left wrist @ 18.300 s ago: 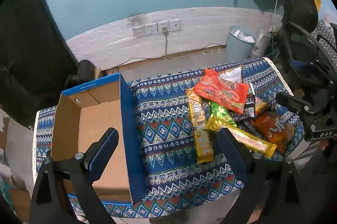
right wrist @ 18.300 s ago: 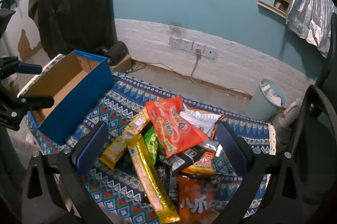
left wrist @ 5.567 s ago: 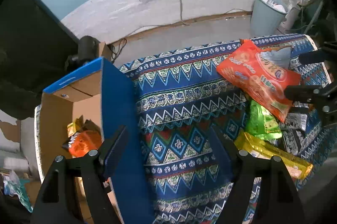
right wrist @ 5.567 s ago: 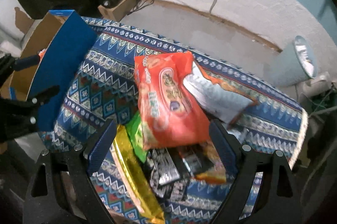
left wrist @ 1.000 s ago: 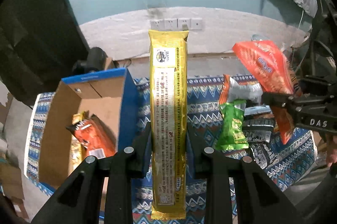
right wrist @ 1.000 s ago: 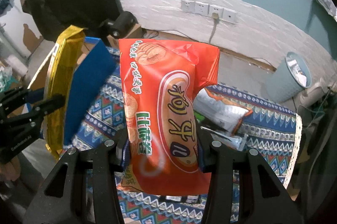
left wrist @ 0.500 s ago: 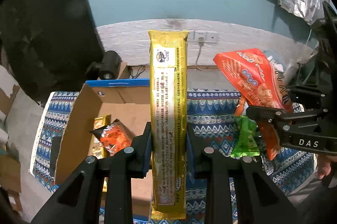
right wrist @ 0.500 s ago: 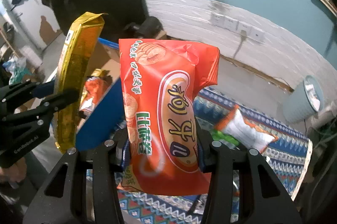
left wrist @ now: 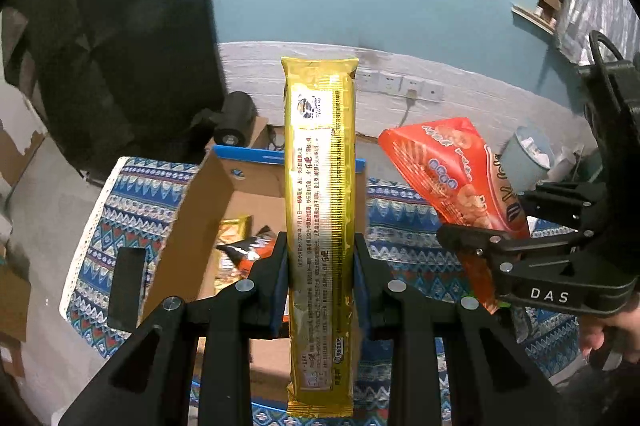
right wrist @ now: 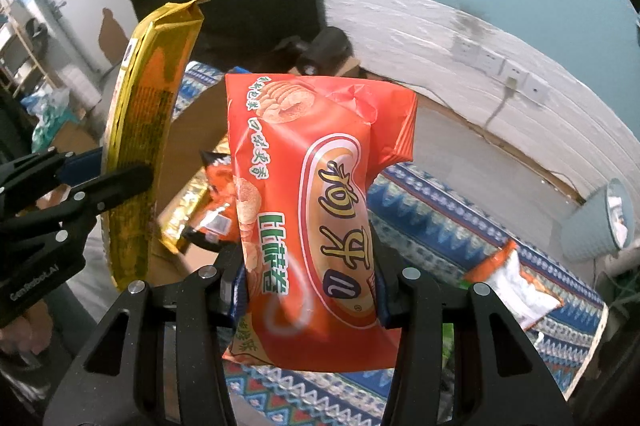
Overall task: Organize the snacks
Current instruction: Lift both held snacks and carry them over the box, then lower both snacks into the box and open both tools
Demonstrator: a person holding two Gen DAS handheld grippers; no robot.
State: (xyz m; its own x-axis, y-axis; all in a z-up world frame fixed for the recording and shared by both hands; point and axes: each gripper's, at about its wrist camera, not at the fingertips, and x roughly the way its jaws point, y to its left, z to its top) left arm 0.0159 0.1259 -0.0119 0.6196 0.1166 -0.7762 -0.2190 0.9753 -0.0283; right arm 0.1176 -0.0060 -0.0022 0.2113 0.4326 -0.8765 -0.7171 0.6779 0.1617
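Note:
My left gripper (left wrist: 320, 266) is shut on a long gold snack pack (left wrist: 320, 209) that stands upright between its pads, held above the open cardboard box (left wrist: 208, 209) with blue outer walls. Inside the box lie an orange bag (left wrist: 250, 250) and a gold pack (left wrist: 230, 230). My right gripper (right wrist: 310, 286) is shut on a big orange-red chips bag (right wrist: 320, 209), also raised, just right of the box. Each gripper shows in the other's view: the right one (left wrist: 472, 242) with the chips bag (left wrist: 448, 169), the left one (right wrist: 120, 181) with the gold pack (right wrist: 148, 129).
The patterned blue cloth (left wrist: 400, 226) covers the table. A white-and-orange packet (right wrist: 512, 282) and a green one lie on it at the right. A pale bin (right wrist: 600, 222) stands on the floor by the white brick wall with sockets. A black phone-like slab (left wrist: 126, 286) lies left of the box.
Both grippers have carried their packs leftward: the box has slid from the left of the left wrist view to behind the gold pack, and the snack pile has dropped away to the right.

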